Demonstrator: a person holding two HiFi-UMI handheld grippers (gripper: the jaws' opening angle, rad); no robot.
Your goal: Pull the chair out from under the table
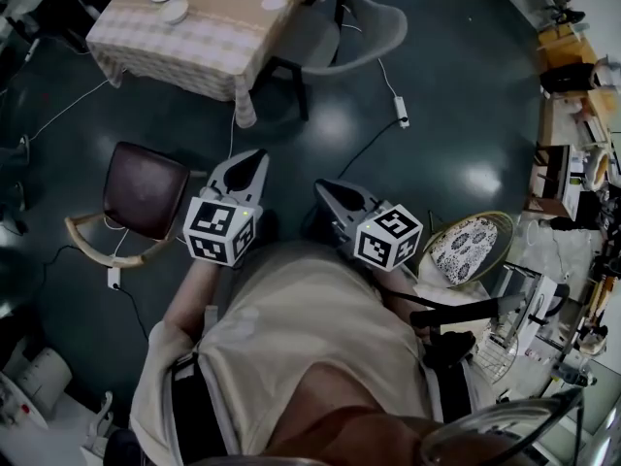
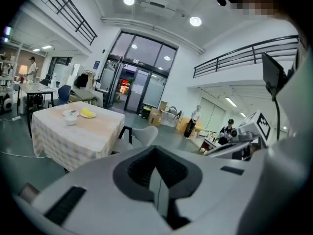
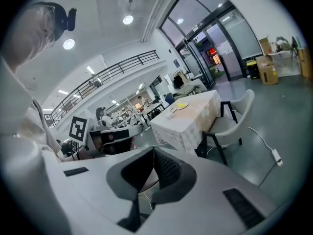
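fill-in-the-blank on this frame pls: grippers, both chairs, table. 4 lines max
1. The left gripper and right gripper both have their jaws ____, holding nothing.
2. The light grey chair is tucked against the table; neither gripper ____ it.
3. The plate on the table holds something ____.
4. The brown-seated chair stands free on the person's ____ side.

Missing words: shut; touches; yellow; left

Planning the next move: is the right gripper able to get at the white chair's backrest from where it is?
Probably not yet. The right gripper is shut, and the white chair stands well off across the floor. Nothing blocks the way, though a cable lies there.
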